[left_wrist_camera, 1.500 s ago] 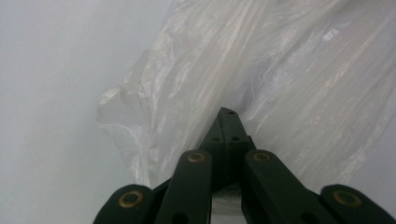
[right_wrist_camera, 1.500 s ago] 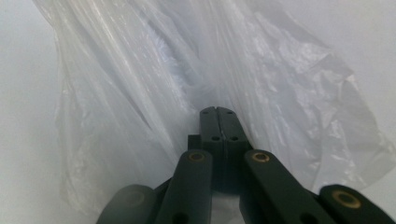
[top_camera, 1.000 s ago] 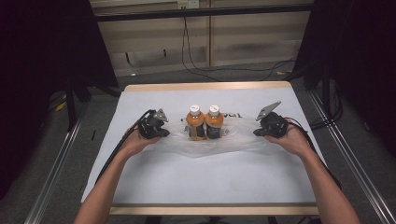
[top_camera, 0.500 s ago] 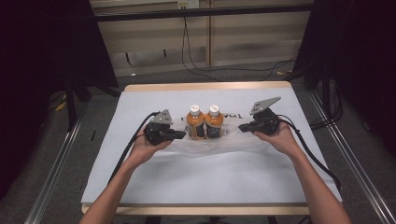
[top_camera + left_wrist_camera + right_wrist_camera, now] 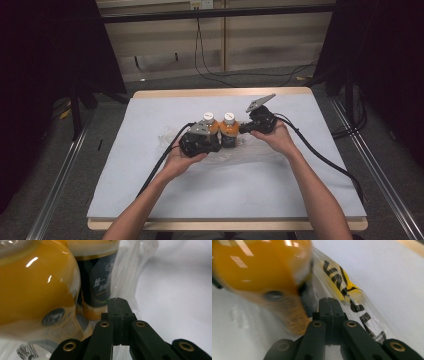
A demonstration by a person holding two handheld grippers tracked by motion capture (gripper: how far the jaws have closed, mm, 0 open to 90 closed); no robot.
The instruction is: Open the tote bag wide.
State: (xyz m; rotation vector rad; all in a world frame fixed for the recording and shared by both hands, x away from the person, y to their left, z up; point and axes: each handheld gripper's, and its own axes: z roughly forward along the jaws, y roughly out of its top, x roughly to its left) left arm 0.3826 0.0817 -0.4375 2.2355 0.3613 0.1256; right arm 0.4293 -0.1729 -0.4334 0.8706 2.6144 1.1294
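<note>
Two orange juice bottles with white caps stand upright side by side near the middle of the bench point(image 5: 150, 200), the left bottle point(image 5: 209, 126) touching the right bottle point(image 5: 229, 131), both on a clear plastic bag point(image 5: 260, 150) spread flat under them. The left hand-held gripper point(image 5: 212, 145) sits just beside the left bottle, its jaws pressed together on a fold of the bag's film. The right hand-held gripper point(image 5: 242, 129) is at the right bottle's side, jaws together over the printed plastic; whether it pinches the film I cannot tell.
</note>
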